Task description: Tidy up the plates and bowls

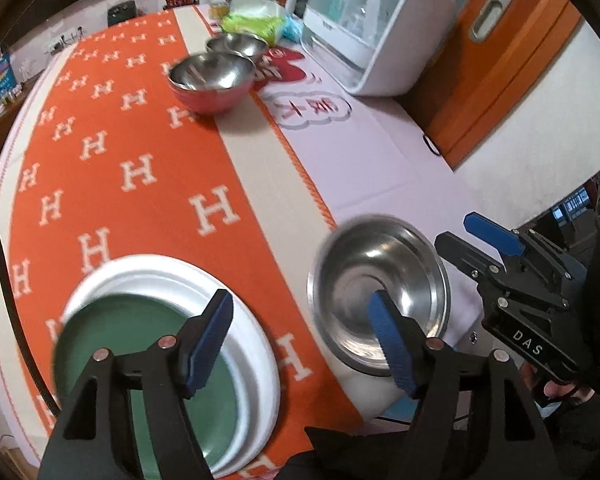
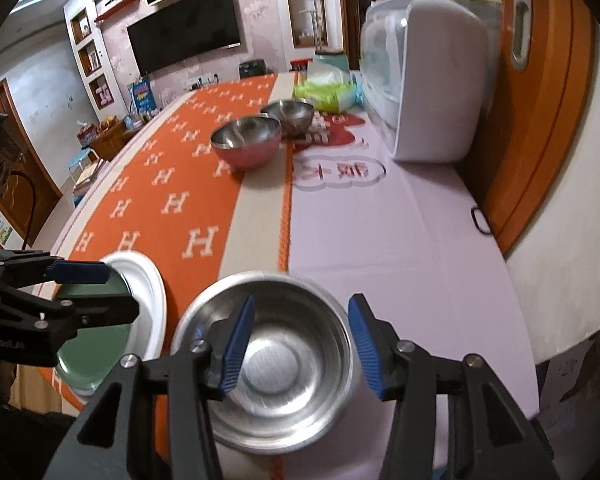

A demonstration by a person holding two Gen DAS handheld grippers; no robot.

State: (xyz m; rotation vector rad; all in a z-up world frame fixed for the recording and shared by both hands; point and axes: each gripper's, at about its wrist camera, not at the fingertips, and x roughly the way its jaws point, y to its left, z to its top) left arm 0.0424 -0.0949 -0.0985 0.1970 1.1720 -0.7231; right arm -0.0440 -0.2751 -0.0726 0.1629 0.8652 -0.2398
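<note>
A green plate (image 1: 112, 344) lies on a white plate (image 1: 168, 280) at the near edge of the orange cloth; both show in the right wrist view (image 2: 96, 344) (image 2: 148, 284). A shallow steel dish (image 1: 376, 276) (image 2: 284, 360) sits to their right near the table's front edge. A pink-sided steel bowl (image 1: 212, 80) (image 2: 246, 140) and a second steel bowl (image 1: 240, 45) (image 2: 288, 114) stand farther back. My left gripper (image 1: 300, 336) is open above the plates and the dish. My right gripper (image 2: 300, 344) is open, its jaws straddling the steel dish from above.
A white countertop appliance (image 1: 372, 28) (image 2: 424, 80) stands at the back right beside an orange door (image 1: 500, 60). Green and blue packets (image 1: 256, 20) lie behind the bowls. The pink tablecloth (image 2: 400, 240) covers the right half of the table.
</note>
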